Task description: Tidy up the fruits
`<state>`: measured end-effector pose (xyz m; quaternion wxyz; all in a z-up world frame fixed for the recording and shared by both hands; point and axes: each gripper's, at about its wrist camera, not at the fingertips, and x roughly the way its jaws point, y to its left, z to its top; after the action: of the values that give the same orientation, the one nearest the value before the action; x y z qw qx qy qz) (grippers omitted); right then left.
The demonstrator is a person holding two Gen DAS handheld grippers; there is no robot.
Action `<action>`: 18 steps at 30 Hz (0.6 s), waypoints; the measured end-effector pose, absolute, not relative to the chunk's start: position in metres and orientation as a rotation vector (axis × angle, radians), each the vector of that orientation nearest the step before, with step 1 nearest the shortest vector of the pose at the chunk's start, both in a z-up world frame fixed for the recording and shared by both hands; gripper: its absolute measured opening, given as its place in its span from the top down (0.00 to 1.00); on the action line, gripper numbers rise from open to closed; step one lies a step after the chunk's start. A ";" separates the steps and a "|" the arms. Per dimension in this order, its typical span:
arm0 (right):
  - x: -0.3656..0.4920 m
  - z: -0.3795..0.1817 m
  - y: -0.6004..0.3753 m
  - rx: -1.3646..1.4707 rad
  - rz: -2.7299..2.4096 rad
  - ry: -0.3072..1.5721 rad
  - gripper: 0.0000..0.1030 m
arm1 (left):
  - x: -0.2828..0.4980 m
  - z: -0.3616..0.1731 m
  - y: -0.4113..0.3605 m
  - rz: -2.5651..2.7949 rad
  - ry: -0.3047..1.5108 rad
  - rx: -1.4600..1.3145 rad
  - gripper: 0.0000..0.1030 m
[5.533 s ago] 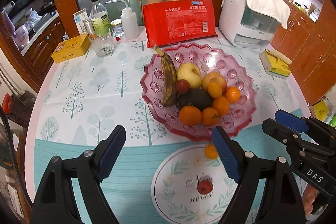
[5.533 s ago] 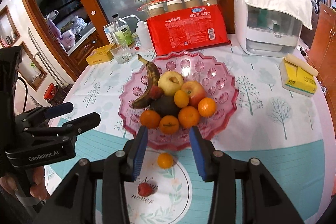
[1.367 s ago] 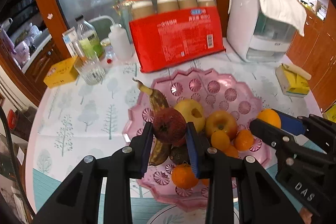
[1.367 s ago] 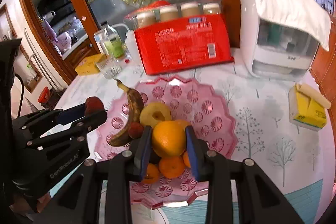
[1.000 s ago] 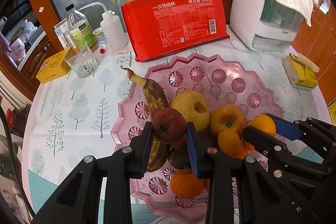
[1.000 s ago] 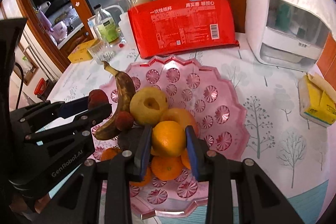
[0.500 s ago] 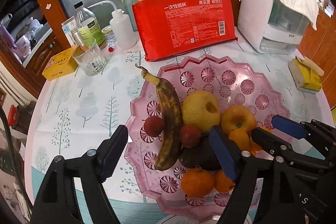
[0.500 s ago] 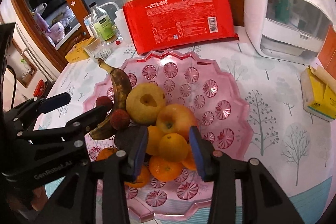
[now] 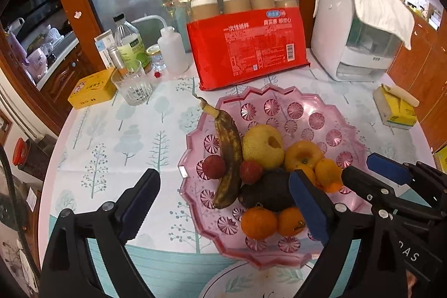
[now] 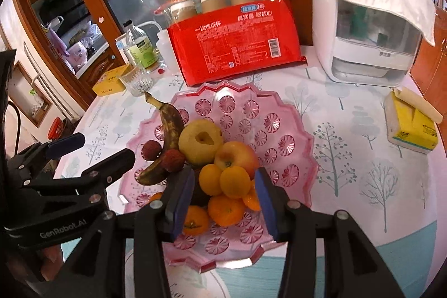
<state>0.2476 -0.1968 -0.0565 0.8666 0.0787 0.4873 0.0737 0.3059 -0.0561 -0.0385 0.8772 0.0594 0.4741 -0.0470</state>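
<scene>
Fruits heaped in the pink cut-glass bowl [image 10: 282, 113] partly hide a dark avocado [image 9: 268, 193]; both the left gripper [image 9: 223, 211] and the right gripper [image 10: 223, 196] have just been opening and stand apart with nothing clamped.

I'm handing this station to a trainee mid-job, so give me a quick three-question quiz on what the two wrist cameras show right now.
1. True or false: the left gripper is clamped on a fruit.
2. Which fruit lies along the left side of the scalloped pink glass bowl: A) the long brown-spotted banana, B) the dark avocado, C) the pale yellow pear?
3. What stands directly behind the bowl?

Key
1. False. Both it and the right gripper are open and empty, their jaws having just opened.
2. A.
3. The red plastic pack of paper cups.
</scene>
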 end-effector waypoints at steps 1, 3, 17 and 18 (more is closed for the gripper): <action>0.244 -0.053 -0.196 0.167 0.151 1.016 0.55 | 0.302 -0.035 -0.055 -0.098 0.983 0.122 0.10; 0.236 -0.048 -0.195 0.171 0.146 1.010 0.55 | 0.293 -0.027 -0.052 -0.098 0.970 0.121 0.10; 0.157 -0.017 -0.164 0.204 0.109 0.970 0.47 | 0.212 0.004 -0.017 -0.137 0.937 0.103 0.10; 0.150 -0.016 -0.162 0.208 0.107 0.969 0.47 | 0.206 0.004 -0.015 -0.138 0.939 0.101 0.10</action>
<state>0.1501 -0.1615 -0.0163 0.8784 0.0996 0.4646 0.0514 0.2058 -0.0147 0.0040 0.8882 0.0487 0.4519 -0.0666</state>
